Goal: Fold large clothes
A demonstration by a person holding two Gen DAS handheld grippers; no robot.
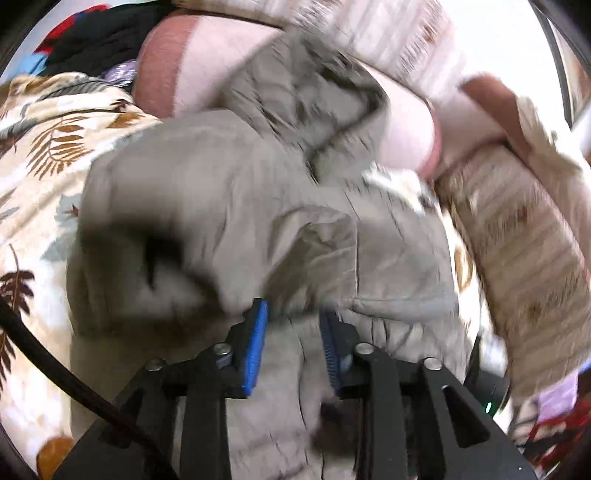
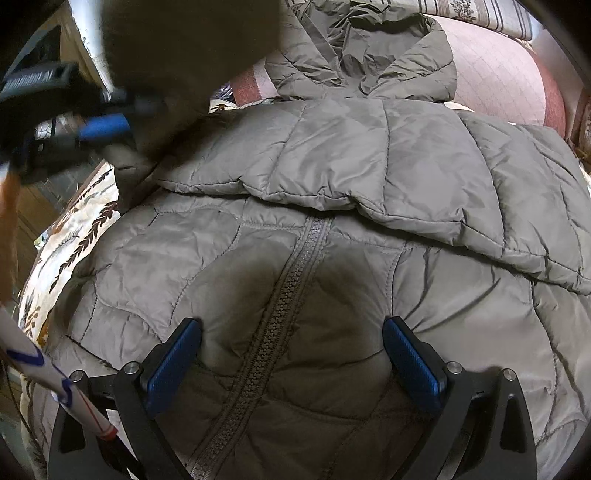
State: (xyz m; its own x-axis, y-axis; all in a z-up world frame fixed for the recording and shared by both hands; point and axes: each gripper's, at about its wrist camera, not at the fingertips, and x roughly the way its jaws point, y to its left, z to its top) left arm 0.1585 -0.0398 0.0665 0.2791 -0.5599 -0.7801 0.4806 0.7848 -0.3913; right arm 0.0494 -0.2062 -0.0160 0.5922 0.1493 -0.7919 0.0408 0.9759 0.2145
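Note:
A grey-olive quilted puffer jacket (image 2: 332, 184) lies on a leaf-patterned bedspread (image 1: 48, 147), its zipper (image 2: 280, 306) running up the middle and its hood (image 2: 362, 55) at the far end. One sleeve lies folded across the chest. My right gripper (image 2: 291, 332) is open and presses down on the jacket astride the zipper. My left gripper (image 1: 291, 314) is shut on a fold of the jacket's fabric (image 1: 291, 343) and holds it lifted; that view is motion-blurred. The left gripper also shows in the right wrist view (image 2: 107, 125), upper left, with fabric hanging from it.
A pink-and-red bolster pillow (image 2: 498, 74) lies beyond the hood. A beige striped blanket (image 1: 517, 240) is bunched at the right in the left wrist view. Dark and red clothes (image 1: 92, 33) are piled at the far left. A black cable (image 1: 55, 369) crosses the lower left.

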